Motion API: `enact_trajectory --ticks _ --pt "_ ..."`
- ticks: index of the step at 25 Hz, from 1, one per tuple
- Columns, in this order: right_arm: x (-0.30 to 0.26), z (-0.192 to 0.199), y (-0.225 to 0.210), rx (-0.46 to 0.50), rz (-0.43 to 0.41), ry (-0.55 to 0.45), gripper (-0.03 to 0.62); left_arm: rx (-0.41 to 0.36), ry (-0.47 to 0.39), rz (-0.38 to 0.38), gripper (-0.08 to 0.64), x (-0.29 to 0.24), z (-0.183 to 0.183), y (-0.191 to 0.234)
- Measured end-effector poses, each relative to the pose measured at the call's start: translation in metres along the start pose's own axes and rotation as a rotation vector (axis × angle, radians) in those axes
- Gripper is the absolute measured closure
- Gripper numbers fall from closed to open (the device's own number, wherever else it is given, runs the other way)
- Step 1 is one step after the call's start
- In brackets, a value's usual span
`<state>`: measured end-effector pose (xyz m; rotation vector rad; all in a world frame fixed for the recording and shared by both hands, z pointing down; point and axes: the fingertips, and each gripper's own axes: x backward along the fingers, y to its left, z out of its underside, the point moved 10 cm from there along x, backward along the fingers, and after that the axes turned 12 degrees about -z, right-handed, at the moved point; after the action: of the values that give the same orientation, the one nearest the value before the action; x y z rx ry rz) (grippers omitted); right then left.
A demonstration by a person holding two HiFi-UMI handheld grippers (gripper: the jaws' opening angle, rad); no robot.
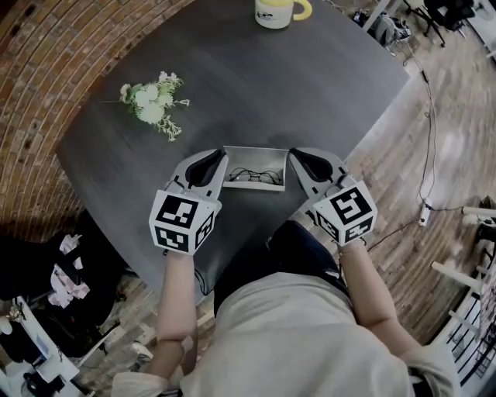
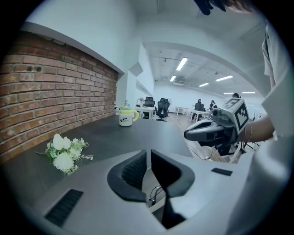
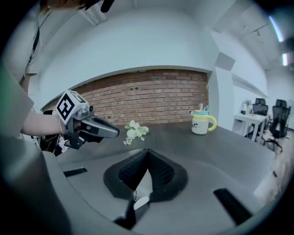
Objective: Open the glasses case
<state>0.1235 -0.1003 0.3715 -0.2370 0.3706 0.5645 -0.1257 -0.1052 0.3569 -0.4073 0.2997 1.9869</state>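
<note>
Closest to the lens was the person's pale-shirted torso [image 1: 294, 341], with both forearms reaching out over the near edge of the dark worktop [image 1: 310, 85]. Each hand carried a grey gripper topped by a marker cube. The left gripper [image 1: 221, 161] and the right gripper [image 1: 294, 157] pointed away from the person and slightly inward. Between their tips lay the glasses case [image 1: 253, 187], a pale shallow box already open, with one end just beside the left gripper's tip and the other just beside the right gripper's. In the left gripper view the jaws stood almost together, leaving a narrow slit through which a pale strip of the case showed. Whether the pads pinched its rim could not be told. In the right gripper view the jaws met at their tips with nothing between them. A sprig of white flowers [image 1: 151, 105] lay beyond and to the left of the left gripper. A cream mug [image 1: 273, 12] with a yellow handle stood well beyond both grippers. Dark-framed glasses [image 1: 256, 175] rested inside the case.
</note>
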Motion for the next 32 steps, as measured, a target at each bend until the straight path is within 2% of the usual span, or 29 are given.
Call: enact_trajectory --ticks 4,8,19,23,32 --pt "0.008 -0.007 0.012 -0.026 -0.042 -0.032 0.586 0.049 -0.052 0.031 0.514 0.010 0.002 -0.023" --pt "0.012 -0.009 0.022 -0.014 -0.055 -0.043 0.586 0.071 -0.058 0.026 0.514 0.014 0.009 -0.045" --pt "0.022 0.003 0.044 -0.032 -0.143 0.010 0.586 0.055 0.061 0.069 0.519 0.020 0.034 -0.078" --pt "0.029 0.014 0.048 -0.062 -0.158 0.029 0.586 0.091 0.072 0.048 0.520 0.023 0.037 -0.085" --pt "0.025 0.030 0.052 -0.088 -0.162 0.104 0.586 0.129 0.076 0.057 0.520 0.024 0.038 -0.094"
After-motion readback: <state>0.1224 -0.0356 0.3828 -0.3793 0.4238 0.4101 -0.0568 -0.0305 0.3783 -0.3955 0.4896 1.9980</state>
